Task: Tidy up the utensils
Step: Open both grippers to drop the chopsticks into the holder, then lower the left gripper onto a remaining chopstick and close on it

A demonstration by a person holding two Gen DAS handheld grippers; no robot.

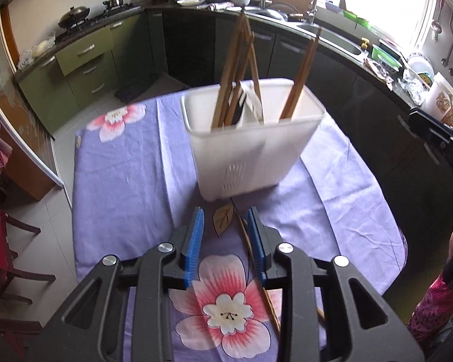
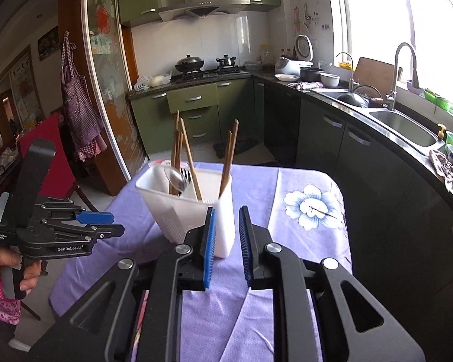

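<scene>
Overall, no readable writing in the left wrist view. Left gripper hangs low over the purple floral tablecloth, jaws spread, nothing between the blue pads. A loose pair of chopsticks lies on the cloth just beside the right-hand finger, running back under the gripper body; touching or not, can't tell. White utensil holder stands ahead of the fingertips, near mid-table, w/ brown chopsticks leaning upright in its left compartment and another pair on the right side. The holder looks slightly blurred. Part of the right gripper's body shows at far right edge.

Right wrist view: the left gripper appears side-on at left, white print on its body reading "GenRobot.AI" and "Data Acquisition System". The person's left hand wraps its handle, fingers curled round the grip, tool pointing level toward the holder. Right gripper sits higher, jaws parted and empty, fingertips just in front of the holder's near corner. A clear spoon rests among the chopsticks inside. Range hood logo is too small to read.
</scene>
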